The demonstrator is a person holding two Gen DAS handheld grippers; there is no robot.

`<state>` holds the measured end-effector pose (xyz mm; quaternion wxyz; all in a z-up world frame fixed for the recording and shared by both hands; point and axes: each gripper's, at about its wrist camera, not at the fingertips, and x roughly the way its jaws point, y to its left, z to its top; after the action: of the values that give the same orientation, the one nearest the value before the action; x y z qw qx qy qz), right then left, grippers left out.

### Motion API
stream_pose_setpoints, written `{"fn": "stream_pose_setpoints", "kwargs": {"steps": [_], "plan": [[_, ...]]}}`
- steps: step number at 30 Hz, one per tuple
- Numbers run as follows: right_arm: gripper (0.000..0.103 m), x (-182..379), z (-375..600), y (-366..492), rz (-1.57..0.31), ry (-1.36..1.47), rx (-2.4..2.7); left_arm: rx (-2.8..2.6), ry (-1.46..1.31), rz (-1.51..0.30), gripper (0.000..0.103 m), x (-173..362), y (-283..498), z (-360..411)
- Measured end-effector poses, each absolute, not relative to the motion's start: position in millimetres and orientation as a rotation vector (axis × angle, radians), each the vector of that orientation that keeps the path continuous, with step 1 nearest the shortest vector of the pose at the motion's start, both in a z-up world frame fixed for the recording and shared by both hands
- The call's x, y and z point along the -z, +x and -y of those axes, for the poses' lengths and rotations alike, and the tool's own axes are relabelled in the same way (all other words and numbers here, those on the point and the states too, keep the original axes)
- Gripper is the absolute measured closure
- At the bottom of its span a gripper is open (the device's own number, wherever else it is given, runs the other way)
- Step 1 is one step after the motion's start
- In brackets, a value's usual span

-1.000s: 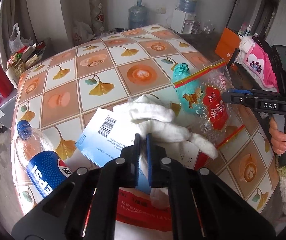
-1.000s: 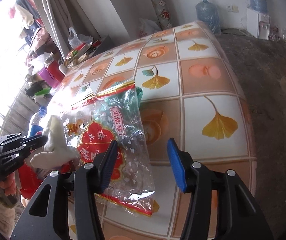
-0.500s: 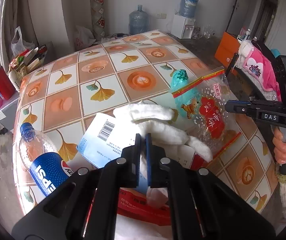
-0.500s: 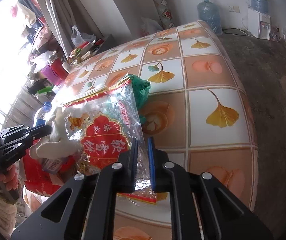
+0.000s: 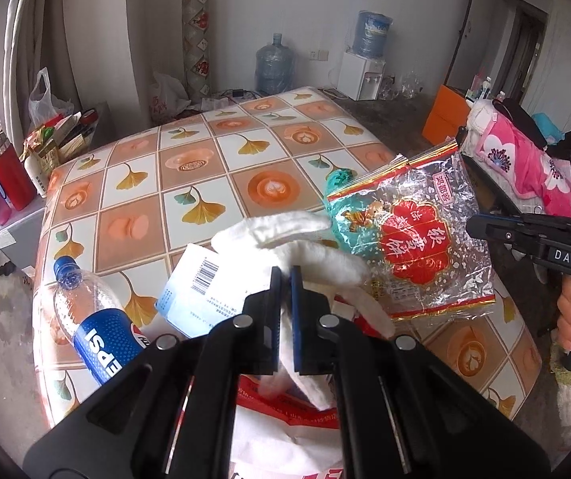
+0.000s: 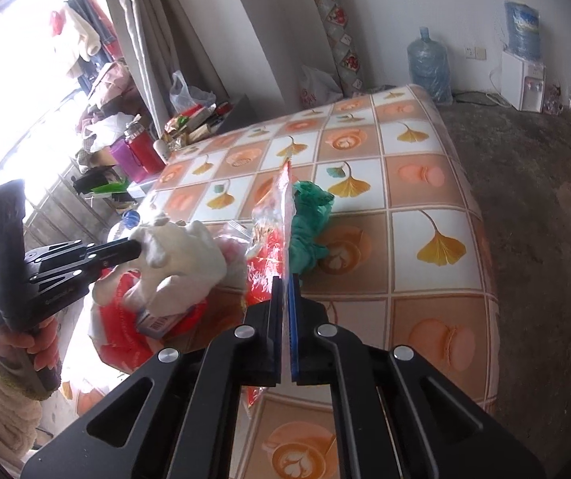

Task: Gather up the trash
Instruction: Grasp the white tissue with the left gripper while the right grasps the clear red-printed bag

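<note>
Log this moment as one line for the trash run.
left tool: shut on white cloth | right tool: just closed on snack bag, lifted | Pepsi bottle: on table

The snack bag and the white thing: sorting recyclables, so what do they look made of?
The snack bag looks like thin glossy plastic film: partly clear, crinkled, glinting. The white thing looks like soft fuzzy fabric, perhaps a glove: matte, limp, finger-like lobes.
</note>
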<state>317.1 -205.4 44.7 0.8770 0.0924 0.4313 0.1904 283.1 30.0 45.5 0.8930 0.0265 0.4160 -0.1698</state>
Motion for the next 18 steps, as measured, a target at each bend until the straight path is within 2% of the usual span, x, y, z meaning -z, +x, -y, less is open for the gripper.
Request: {"fn": "stream_pose_setpoints", "kwargs": {"steps": [18], "plan": [[0.101,-116,187,244,-0.762,0.098,-0.402,0.381,0.014,-0.711,0.101,-106,218,-34]]}}
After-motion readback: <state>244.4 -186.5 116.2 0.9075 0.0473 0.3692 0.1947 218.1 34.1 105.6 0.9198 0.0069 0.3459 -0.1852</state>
